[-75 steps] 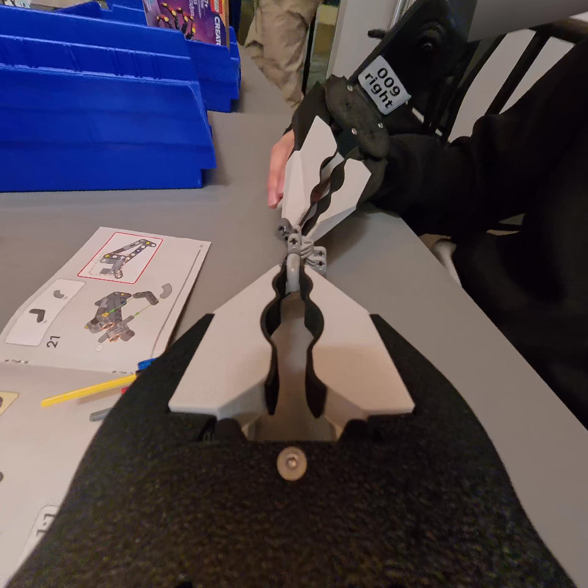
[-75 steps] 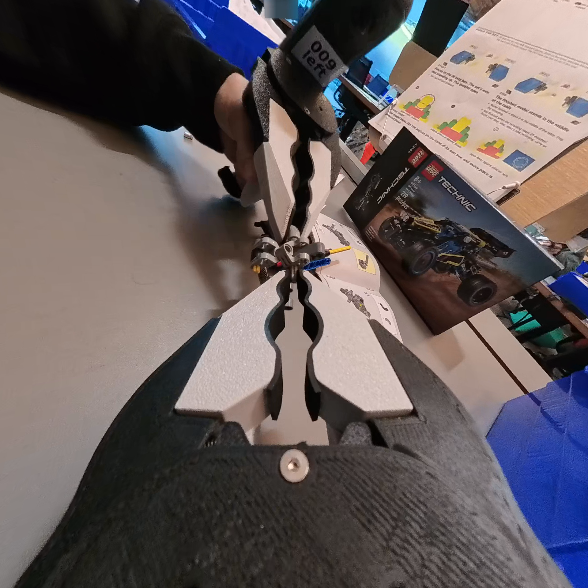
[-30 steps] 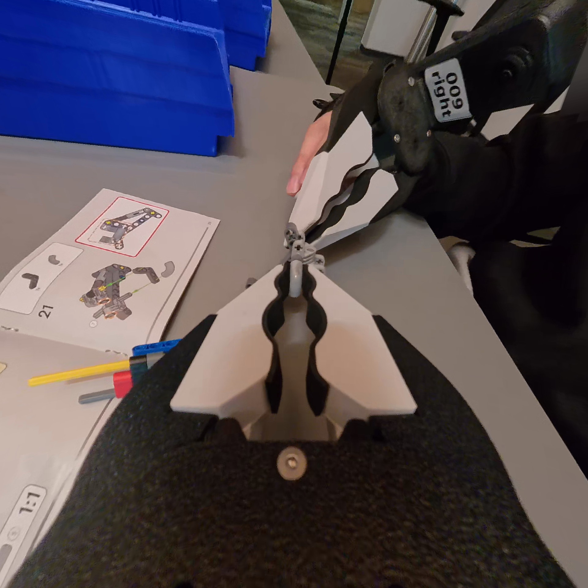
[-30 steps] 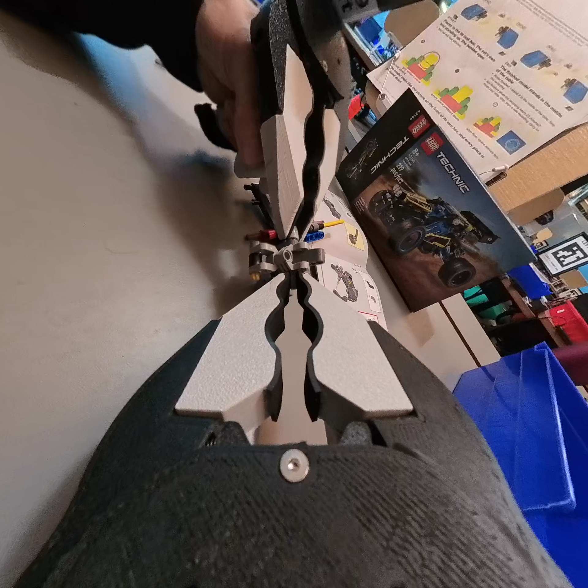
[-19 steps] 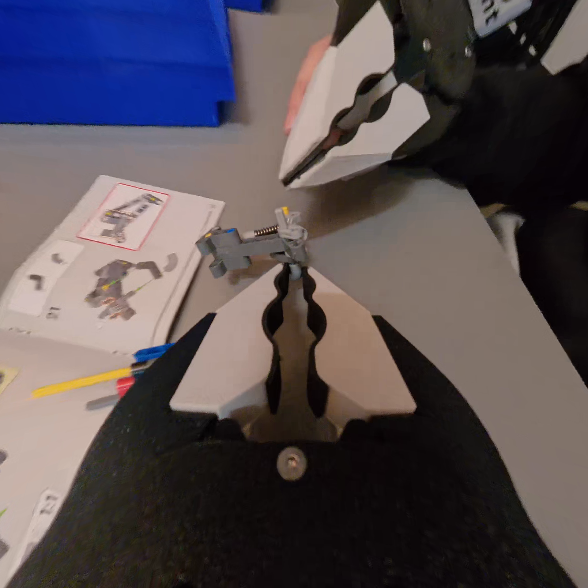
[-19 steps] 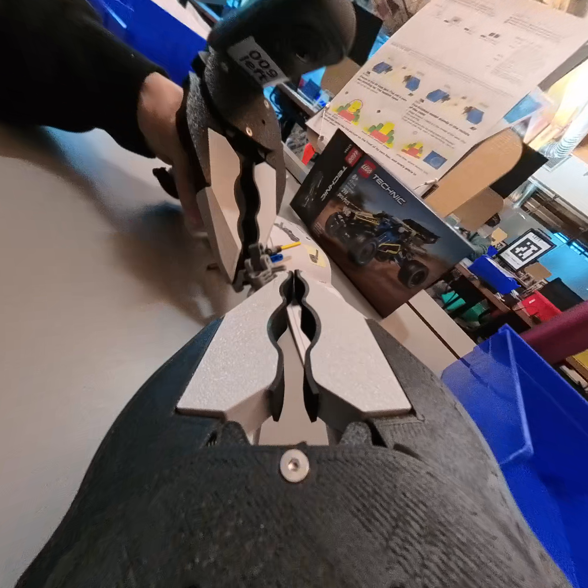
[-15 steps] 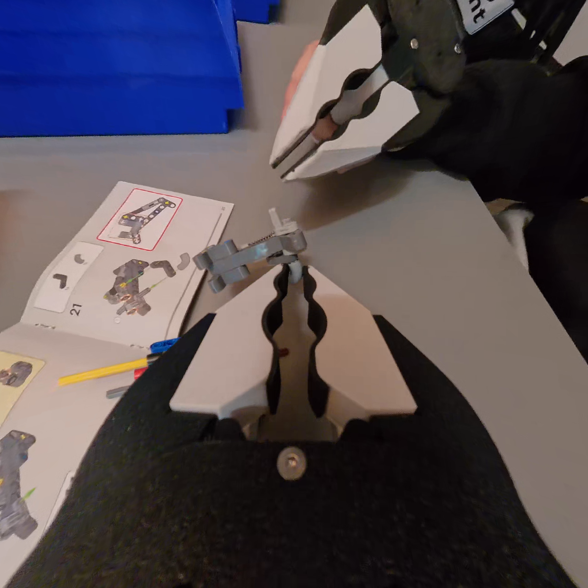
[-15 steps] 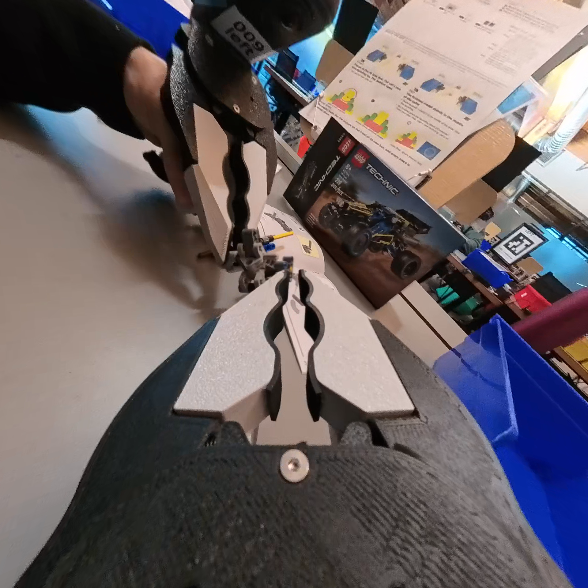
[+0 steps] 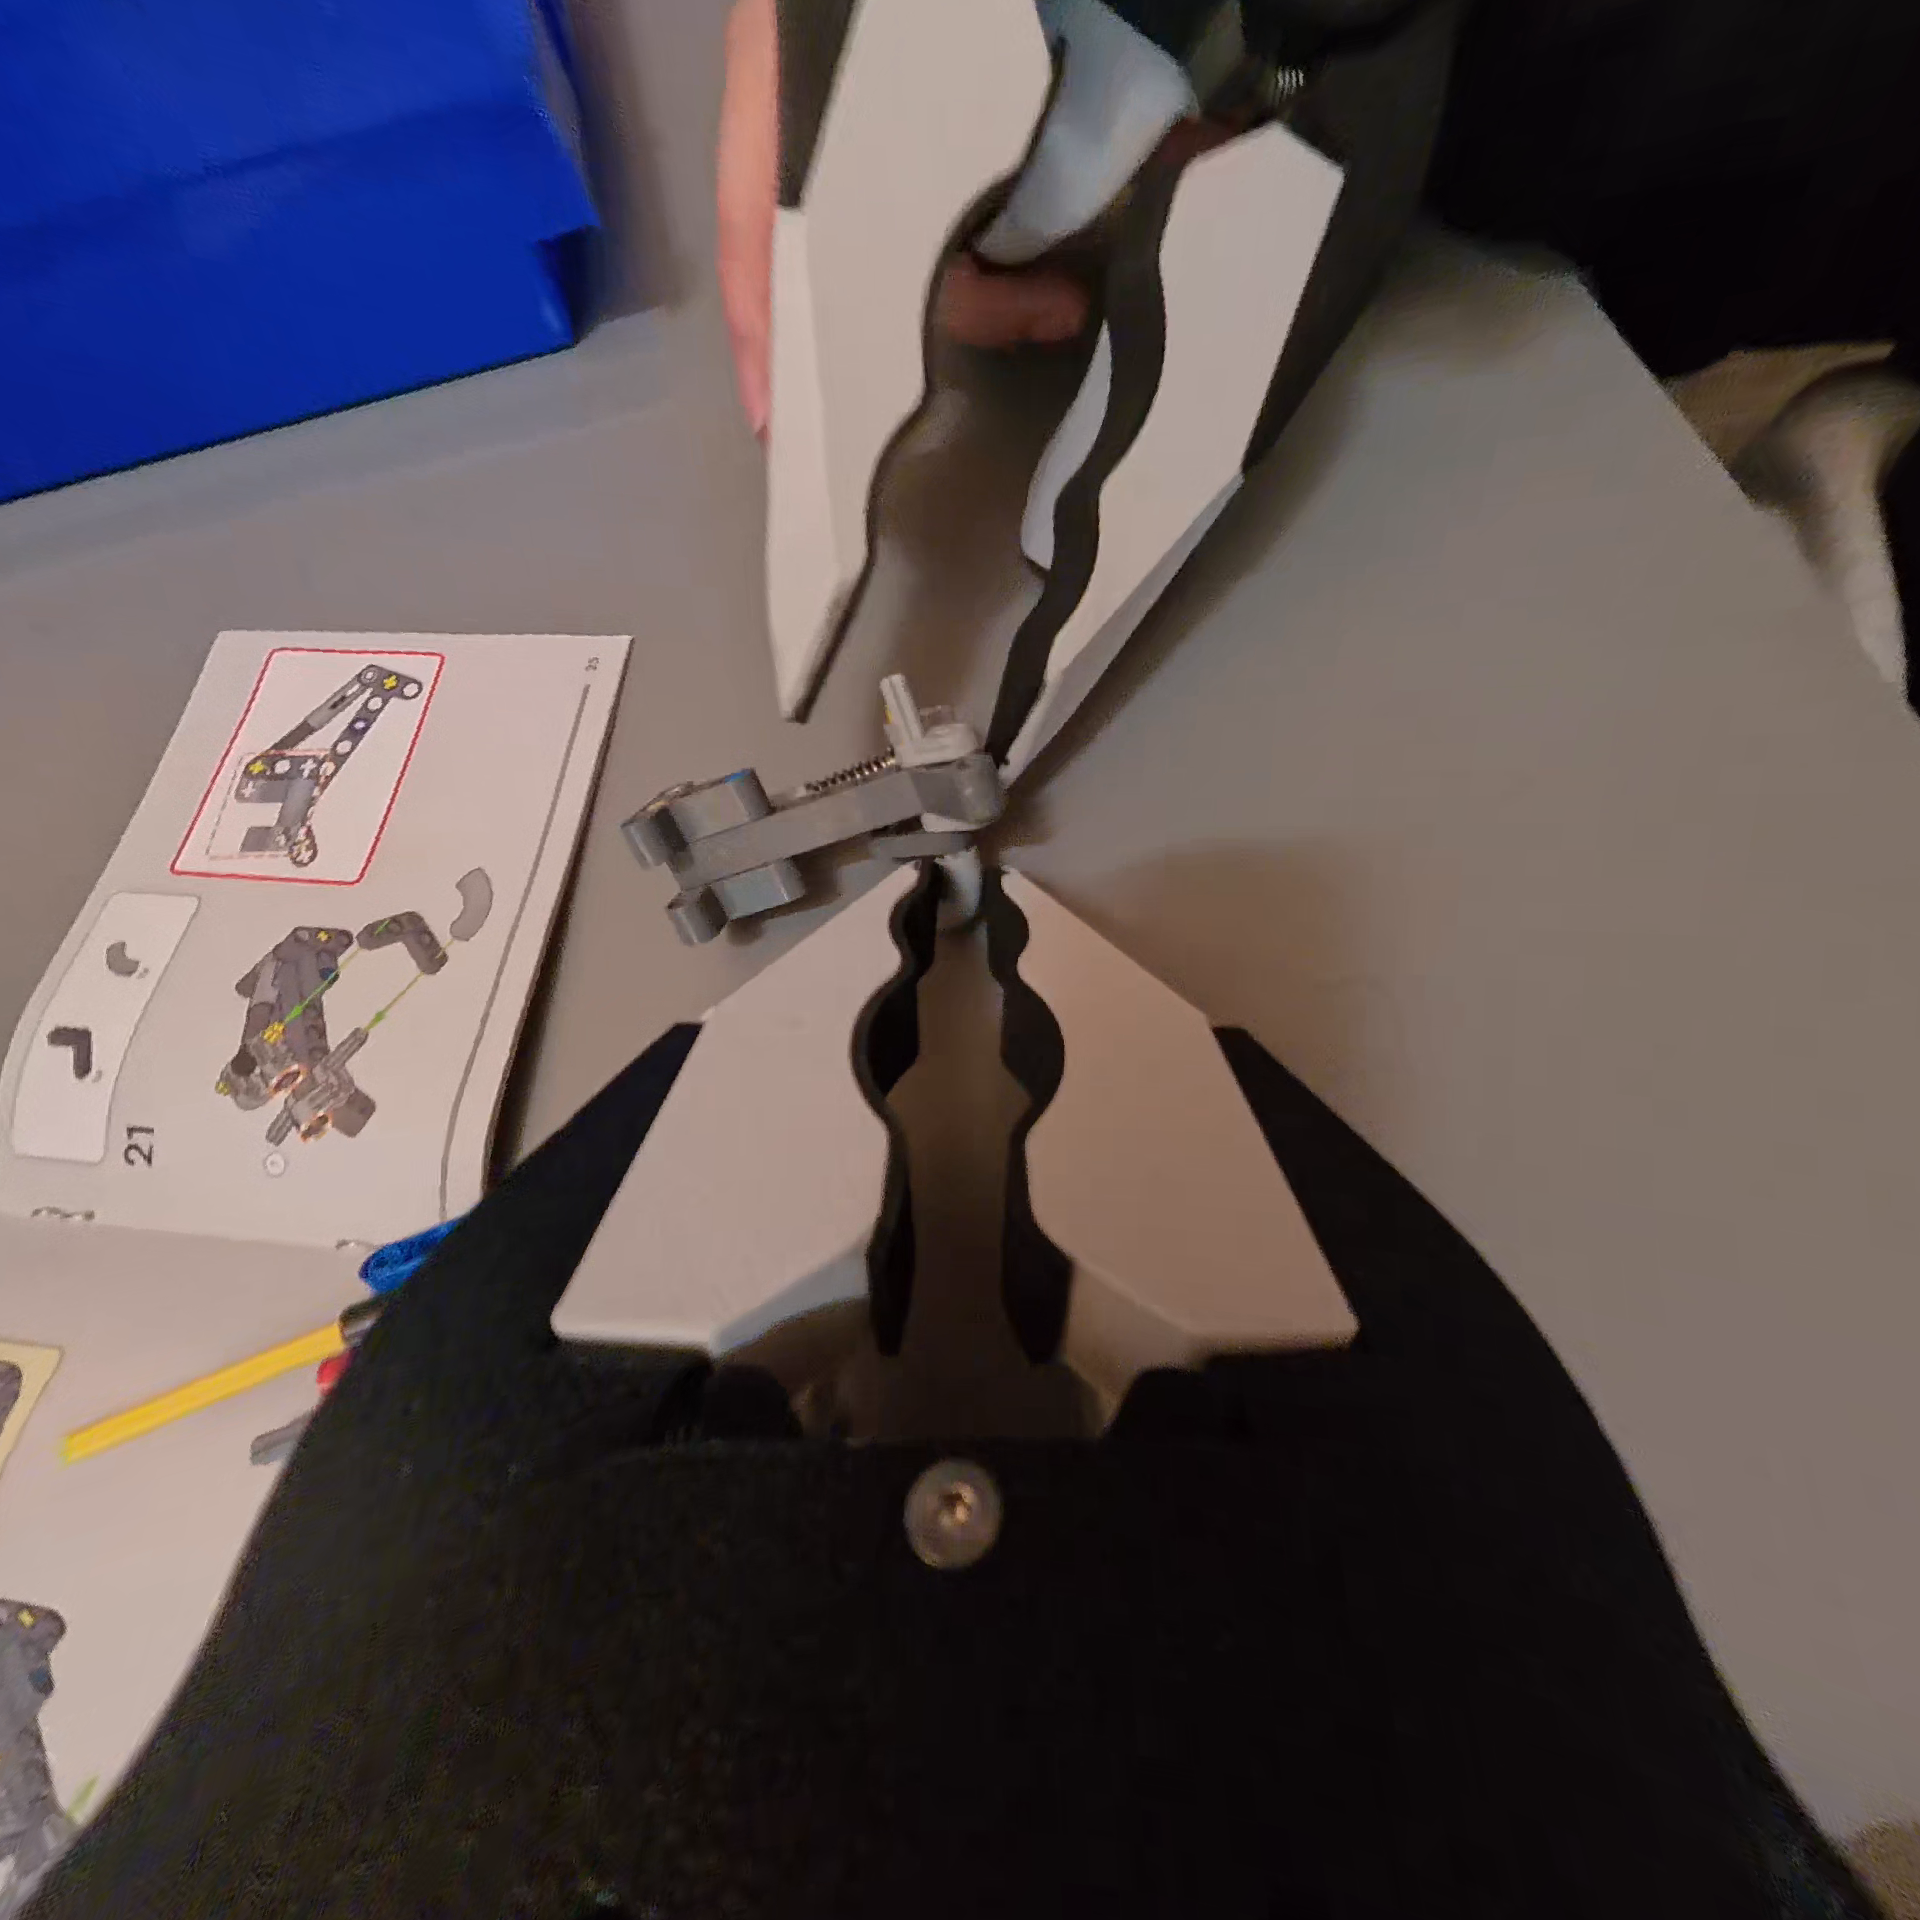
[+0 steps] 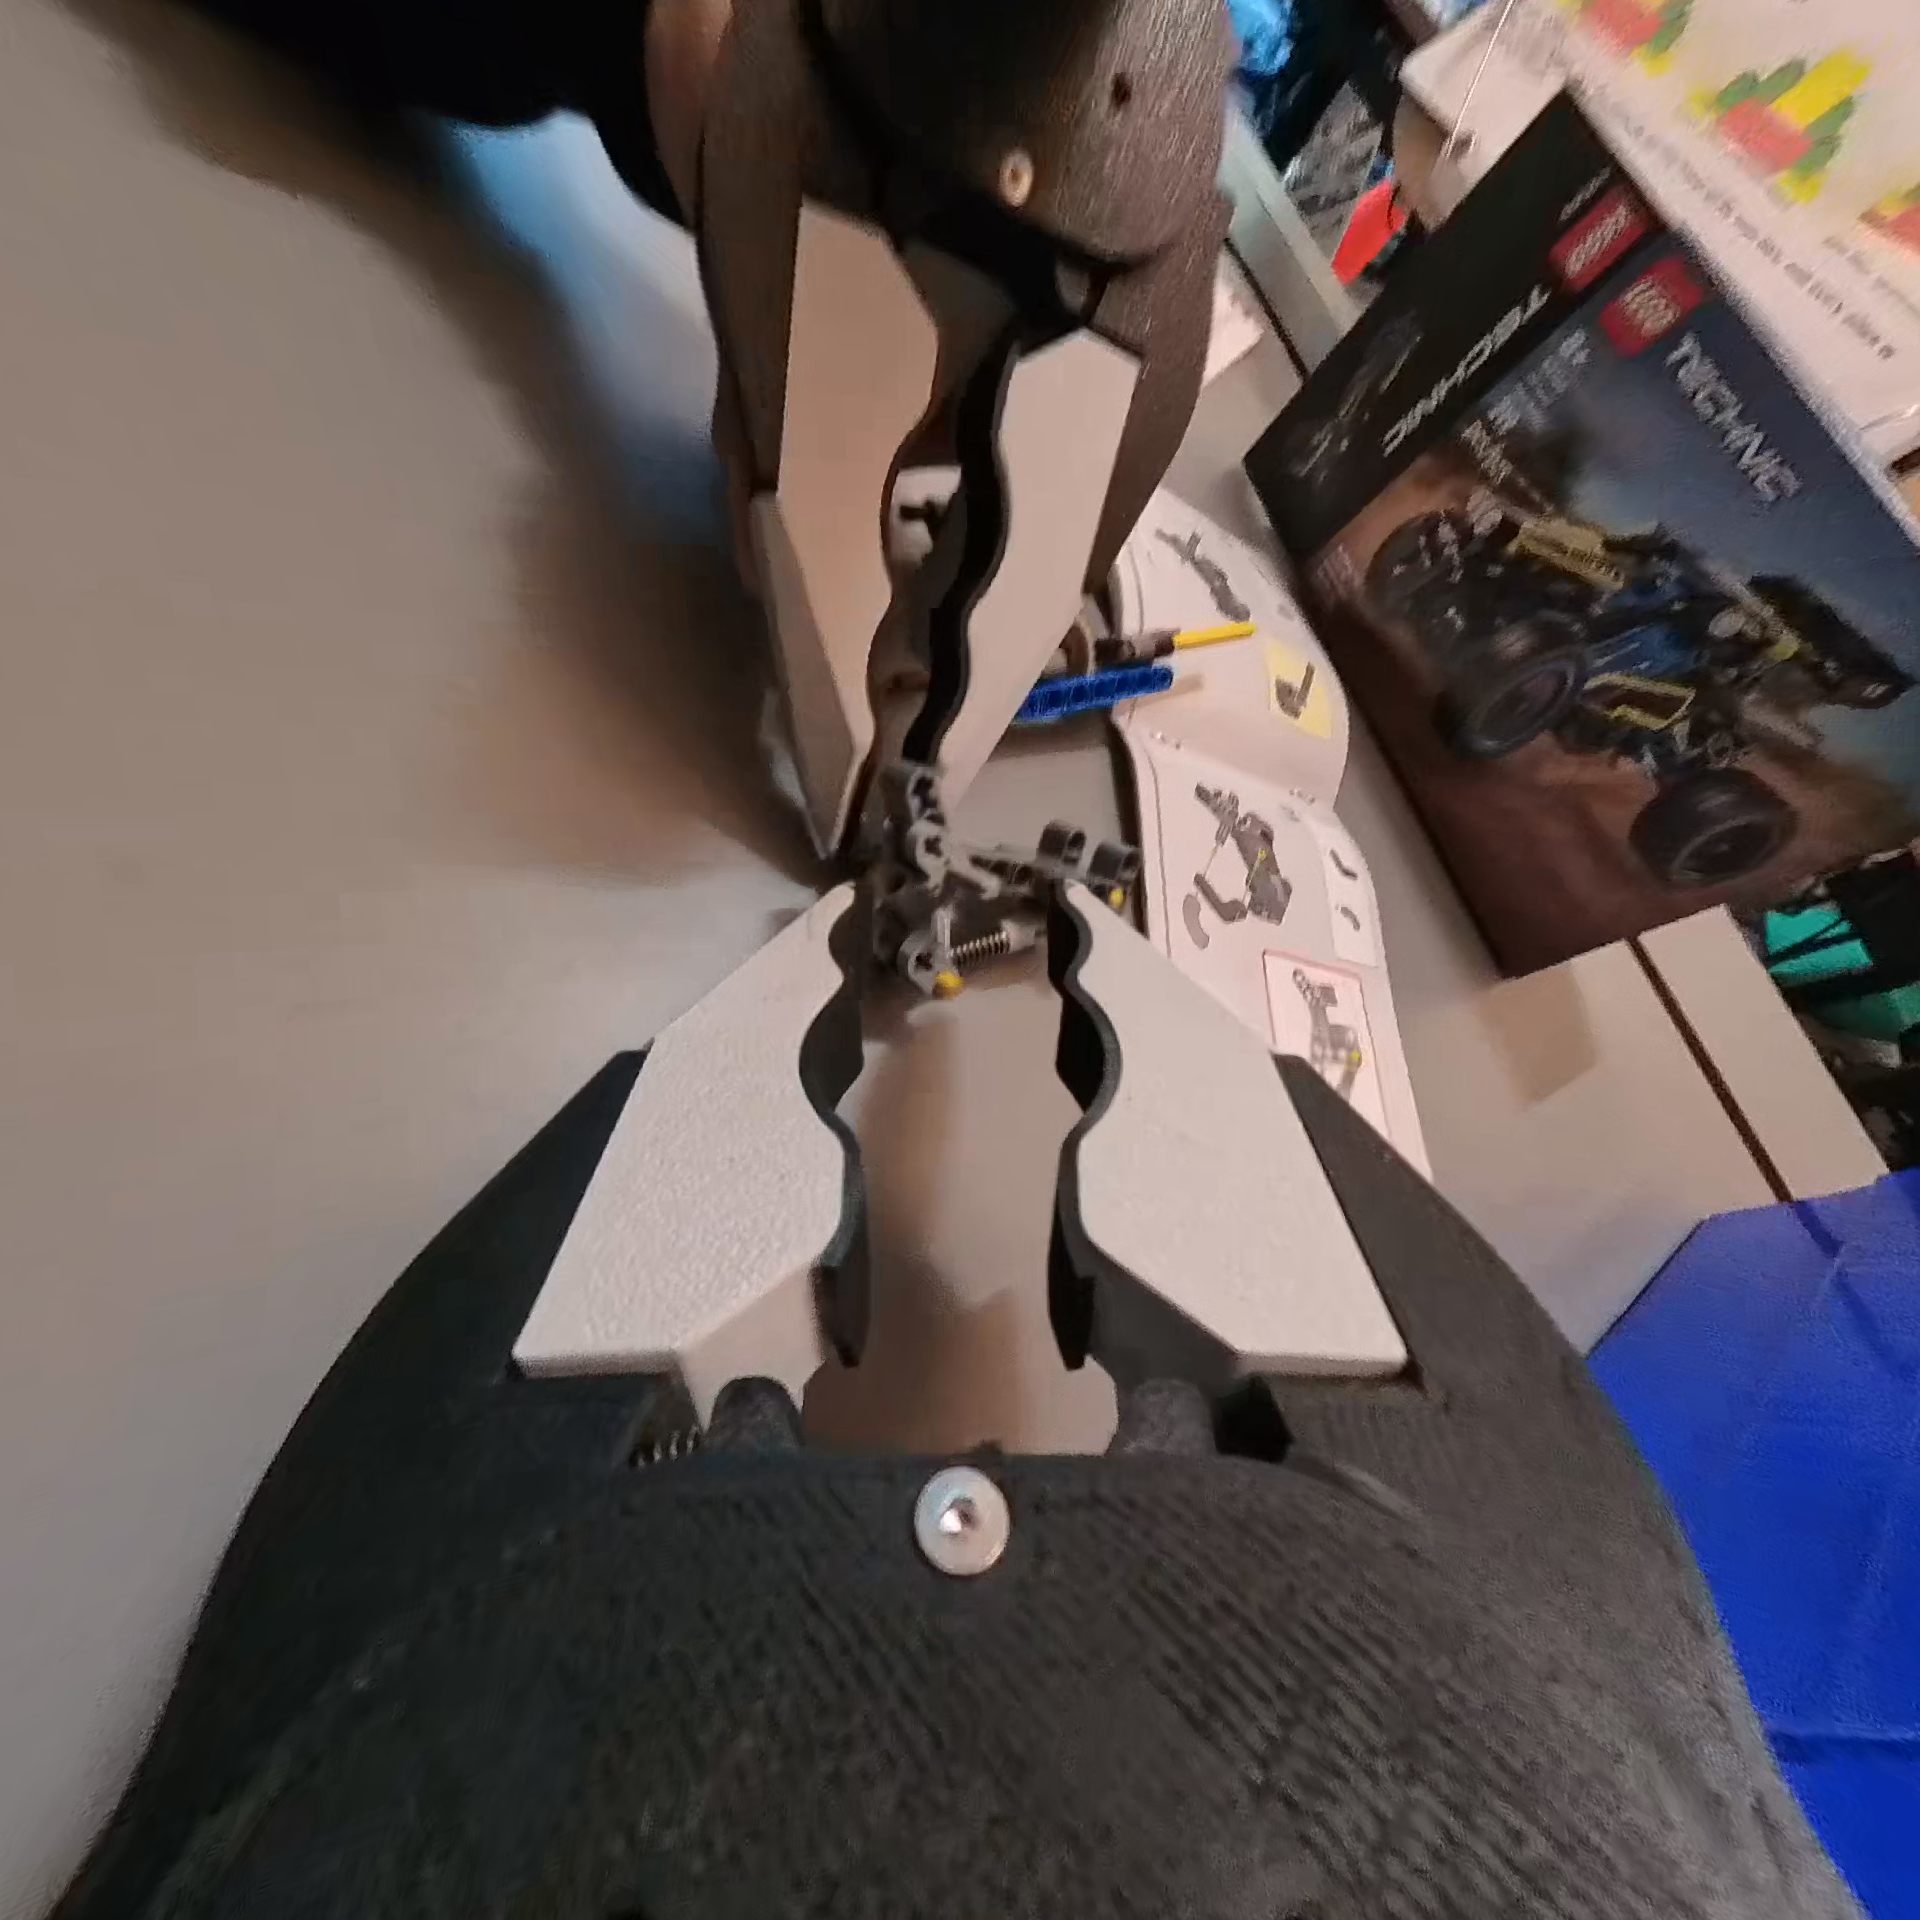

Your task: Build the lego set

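Since a moment ago our right gripper (image 10: 951, 914) has spread its fingers and closed in around the grey lego assembly (image 9: 821, 821), which our left gripper (image 9: 956, 883) pinches by one end just above the table (image 9: 1455, 831), beside the booklet (image 9: 343, 914).

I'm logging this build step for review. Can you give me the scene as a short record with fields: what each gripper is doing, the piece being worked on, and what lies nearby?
left gripper: shut on the grey lego assembly, gripping a light grey piece at one end
right gripper: open, fingertips straddling the assembly
assembly: grey beams with a small spring, held above the table
nearby: open instruction booklet, yellow axle, blue beam, set box, blue bins
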{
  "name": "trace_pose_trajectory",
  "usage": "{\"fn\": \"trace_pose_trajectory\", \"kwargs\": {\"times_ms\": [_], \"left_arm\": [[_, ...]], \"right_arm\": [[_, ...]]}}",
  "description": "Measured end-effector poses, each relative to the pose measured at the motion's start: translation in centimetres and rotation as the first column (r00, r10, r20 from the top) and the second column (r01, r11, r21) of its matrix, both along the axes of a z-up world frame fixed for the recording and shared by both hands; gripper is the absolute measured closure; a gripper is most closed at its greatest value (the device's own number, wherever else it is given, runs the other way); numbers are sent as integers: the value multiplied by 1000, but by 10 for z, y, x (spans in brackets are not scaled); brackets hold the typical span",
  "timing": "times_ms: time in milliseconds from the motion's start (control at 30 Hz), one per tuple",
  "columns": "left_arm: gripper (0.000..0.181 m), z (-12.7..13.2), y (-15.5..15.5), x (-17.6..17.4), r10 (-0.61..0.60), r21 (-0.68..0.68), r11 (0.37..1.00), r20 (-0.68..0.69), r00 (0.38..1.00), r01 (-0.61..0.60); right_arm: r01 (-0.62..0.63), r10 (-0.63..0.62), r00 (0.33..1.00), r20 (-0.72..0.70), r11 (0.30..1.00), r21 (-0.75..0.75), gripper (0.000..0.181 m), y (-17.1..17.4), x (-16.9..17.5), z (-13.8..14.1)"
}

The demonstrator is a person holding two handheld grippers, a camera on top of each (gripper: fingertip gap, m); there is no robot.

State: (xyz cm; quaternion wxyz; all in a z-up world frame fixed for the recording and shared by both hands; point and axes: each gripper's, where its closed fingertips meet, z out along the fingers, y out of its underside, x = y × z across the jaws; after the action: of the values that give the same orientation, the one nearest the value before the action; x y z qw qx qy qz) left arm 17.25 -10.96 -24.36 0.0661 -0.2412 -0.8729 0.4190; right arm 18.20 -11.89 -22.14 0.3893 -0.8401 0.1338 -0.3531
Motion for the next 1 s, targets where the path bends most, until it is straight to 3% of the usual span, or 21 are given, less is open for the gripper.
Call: {"fn": "trace_pose_trajectory", "kwargs": {"times_ms": [33, 200, 333, 500, 633, 867, 1000], "left_arm": [[175, 0, -1, -2, -17, -12, 1000, 28, 999, 17], [174, -3, -7, -2, -45, -94, 993, 233, 971, 69], [167, 4, -17, 8, 45, -228, 972, 391, 919, 50], [169, 10, -23, 18, 150, -288, 957, 429, 891, -22], [171, 31, -26, 29, 279, -428, 900, 427, 860, -80], [176, 58, -22, 34, 410, -554, 832, 616, 673, 1], [177, 68, -18, 41, 463, -553, 828, 766, 446, 91]], "right_arm": [[-15, 15, 1000, 2, 1000, 9, 152, 2, -1, 1], [-41, 40, 999, -18, 997, -61, 161, 1, -6, -6], [21, -20, 1000, 11, 999, -38, 161, -11, -1, -4], [82, -84, 996, 43, 995, 55, 161, -10, 7, 11], [138, -150, 982, 115, 985, 100, 161, -11, 16, 23], [113, -148, 974, 171, 974, 198, 160, -10, 15, 41], [132, -120, 991, -55, 930, 344, 145, -14, 8, 44]]}}
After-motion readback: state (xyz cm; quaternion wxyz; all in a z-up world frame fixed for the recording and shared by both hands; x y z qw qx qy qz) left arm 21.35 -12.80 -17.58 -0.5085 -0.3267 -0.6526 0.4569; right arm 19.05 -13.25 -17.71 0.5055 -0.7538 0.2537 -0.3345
